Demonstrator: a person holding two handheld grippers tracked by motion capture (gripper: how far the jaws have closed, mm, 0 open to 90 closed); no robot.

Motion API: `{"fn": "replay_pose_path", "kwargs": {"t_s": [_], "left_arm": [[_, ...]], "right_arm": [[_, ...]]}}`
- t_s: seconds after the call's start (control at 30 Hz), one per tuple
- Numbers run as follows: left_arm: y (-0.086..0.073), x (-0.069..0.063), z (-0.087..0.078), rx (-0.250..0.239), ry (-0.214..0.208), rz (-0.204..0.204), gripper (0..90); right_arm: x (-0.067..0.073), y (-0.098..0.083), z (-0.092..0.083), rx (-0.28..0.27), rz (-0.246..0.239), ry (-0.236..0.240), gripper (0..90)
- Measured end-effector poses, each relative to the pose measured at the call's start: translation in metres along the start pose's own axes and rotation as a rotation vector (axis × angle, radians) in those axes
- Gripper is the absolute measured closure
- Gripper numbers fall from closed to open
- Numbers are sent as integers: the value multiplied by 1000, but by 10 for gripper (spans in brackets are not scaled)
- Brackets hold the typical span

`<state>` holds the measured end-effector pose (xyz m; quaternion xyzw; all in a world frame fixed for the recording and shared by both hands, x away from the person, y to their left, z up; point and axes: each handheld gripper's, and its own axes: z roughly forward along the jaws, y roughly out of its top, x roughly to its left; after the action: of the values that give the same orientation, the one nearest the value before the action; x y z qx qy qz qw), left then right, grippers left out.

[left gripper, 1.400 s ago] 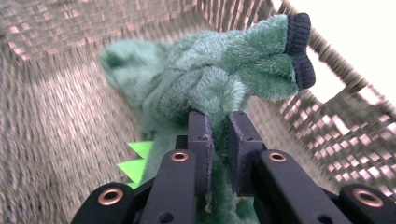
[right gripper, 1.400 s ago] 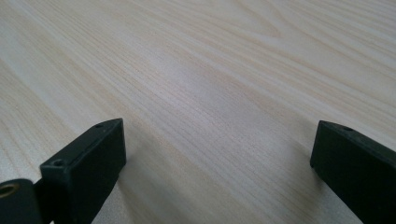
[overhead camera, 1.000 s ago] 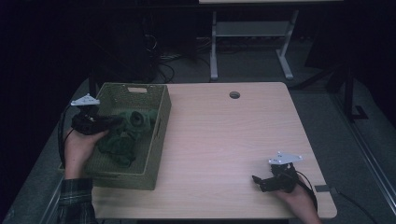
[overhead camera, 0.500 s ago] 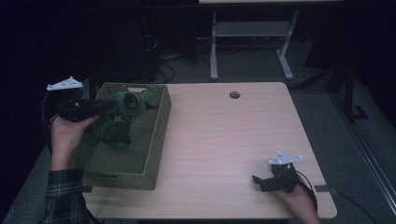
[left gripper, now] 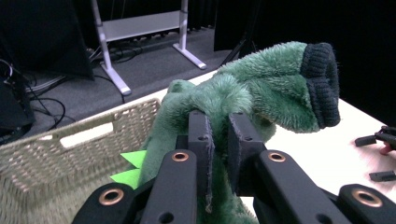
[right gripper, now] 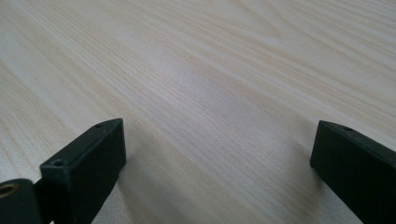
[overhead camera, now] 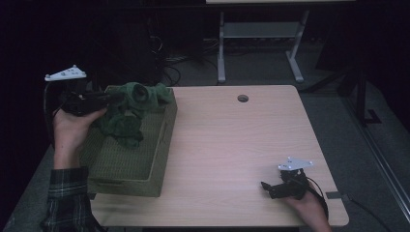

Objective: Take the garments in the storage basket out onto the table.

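Above basket (overhead camera: 128,164), left tongs (left gripper: 219,126) pinch green plush (overhead camera: 133,108); right tongs (right gripper: 217,154) spread w/ bare table (overhead camera: 232,140) between.

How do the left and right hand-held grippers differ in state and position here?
The left hand-held gripper is shut on the green plush toy, lifted above the woven basket; the right hand-held gripper is open and holds nothing. The left is raised off the table; the right sits low over bare tabletop. Both have black jaws.
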<state>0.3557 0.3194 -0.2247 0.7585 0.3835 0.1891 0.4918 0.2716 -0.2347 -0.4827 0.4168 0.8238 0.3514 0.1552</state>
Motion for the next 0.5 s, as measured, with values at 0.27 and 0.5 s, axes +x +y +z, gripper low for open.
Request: {"fn": "replay_pose_path", "kwargs": {"t_s": [0.27, 0.5], "left_arm": [[16, -21, 14, -18, -40, 32, 811], [28, -39, 30, -30, -81, 53, 811]], "right_arm": [[0, 0, 0, 0, 0, -1, 33], [0, 0, 0, 0, 2, 0, 33]]}}
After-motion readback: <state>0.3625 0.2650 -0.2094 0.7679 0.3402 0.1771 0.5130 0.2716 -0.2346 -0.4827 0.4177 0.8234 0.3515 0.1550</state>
